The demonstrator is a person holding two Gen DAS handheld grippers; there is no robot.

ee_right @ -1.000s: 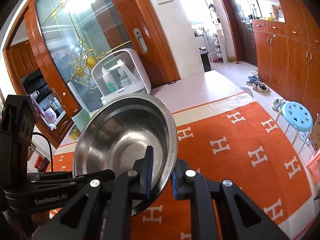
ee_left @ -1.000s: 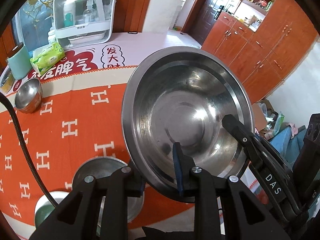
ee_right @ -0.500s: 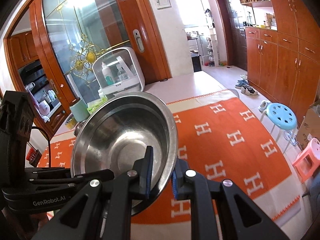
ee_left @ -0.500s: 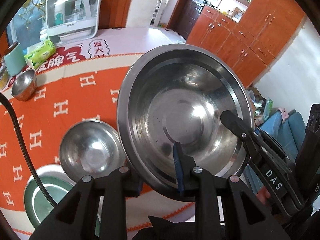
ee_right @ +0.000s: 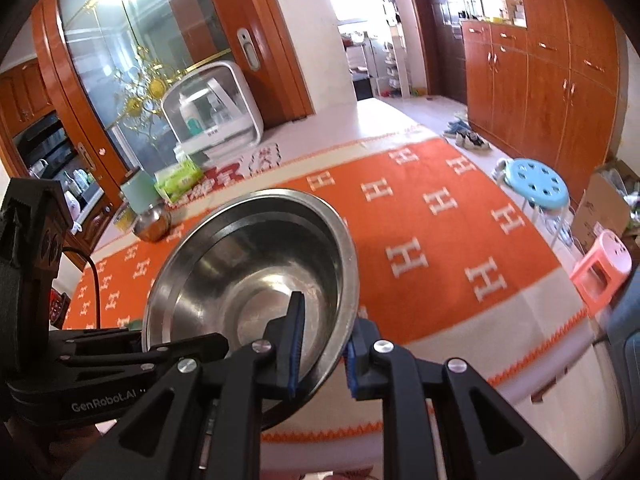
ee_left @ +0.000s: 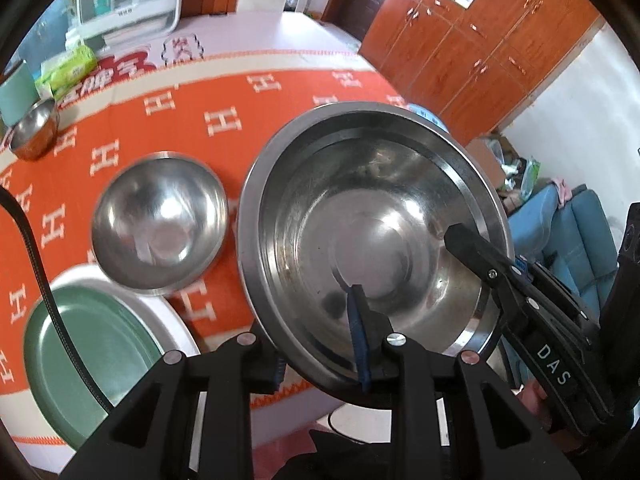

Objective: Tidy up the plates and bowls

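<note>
A large steel bowl point(ee_left: 372, 236) is held tilted in the air over the table's near edge by both grippers. My left gripper point(ee_left: 320, 344) is shut on its near rim. My right gripper point(ee_right: 322, 354) is shut on the opposite rim and shows in the left wrist view point(ee_left: 480, 256). The bowl also shows in the right wrist view point(ee_right: 248, 280). A medium steel bowl point(ee_left: 160, 224) sits on the orange cloth to its left. A green plate with a white rim point(ee_left: 88, 364) lies at the near left. A small steel bowl point(ee_left: 34, 132) stands at the far left.
The table has an orange cloth with white H marks point(ee_left: 240, 92). A white clear-fronted box point(ee_right: 212, 112), a green tissue pack point(ee_left: 66, 68) and a teal cup point(ee_left: 14, 94) stand at the back. A blue stool point(ee_right: 534, 184) and a pink stool point(ee_right: 602, 268) stand on the floor.
Both grippers have pulled the large bowl back toward the near table edge and lower. The medium bowl and green plate have come fully into the left wrist view.
</note>
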